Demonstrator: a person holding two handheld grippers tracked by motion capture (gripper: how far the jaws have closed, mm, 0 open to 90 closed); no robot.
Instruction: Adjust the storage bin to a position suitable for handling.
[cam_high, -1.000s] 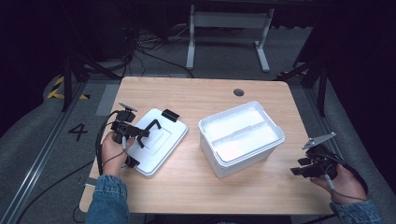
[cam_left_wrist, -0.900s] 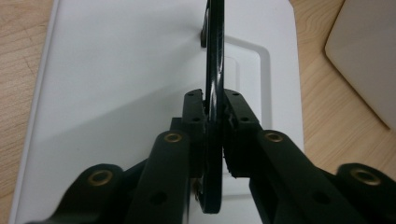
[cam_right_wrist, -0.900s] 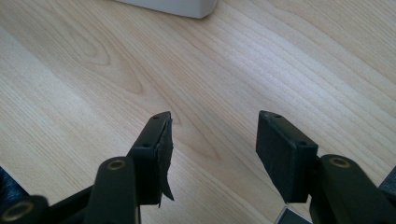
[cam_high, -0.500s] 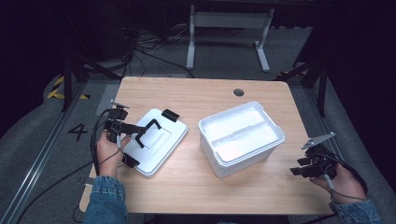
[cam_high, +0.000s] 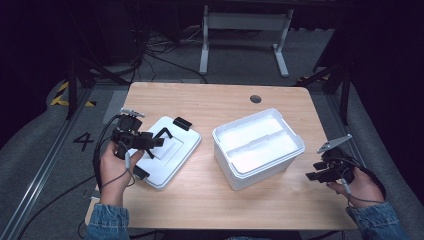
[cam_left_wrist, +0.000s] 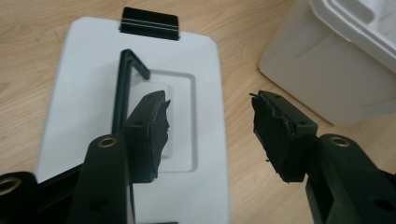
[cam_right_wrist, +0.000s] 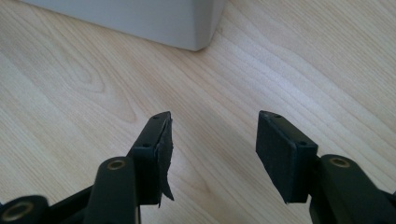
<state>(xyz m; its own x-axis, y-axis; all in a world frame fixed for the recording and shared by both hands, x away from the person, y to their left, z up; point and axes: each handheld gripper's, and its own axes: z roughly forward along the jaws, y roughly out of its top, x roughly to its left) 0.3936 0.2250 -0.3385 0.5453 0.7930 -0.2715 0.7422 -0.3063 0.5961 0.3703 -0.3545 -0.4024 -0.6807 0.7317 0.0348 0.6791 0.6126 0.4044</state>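
Your left gripper (cam_high: 150, 142) hovers wide open and empty over the white lid (cam_high: 167, 160) near the table's (cam_high: 210, 100) left edge, your right gripper (cam_high: 320, 172) likewise open and empty by the right edge, beside the white bin (cam_high: 260, 147).

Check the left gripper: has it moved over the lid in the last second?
Yes. The left gripper has drawn back toward the table's left edge, away from the lid's centre; the lid lies unmoved.
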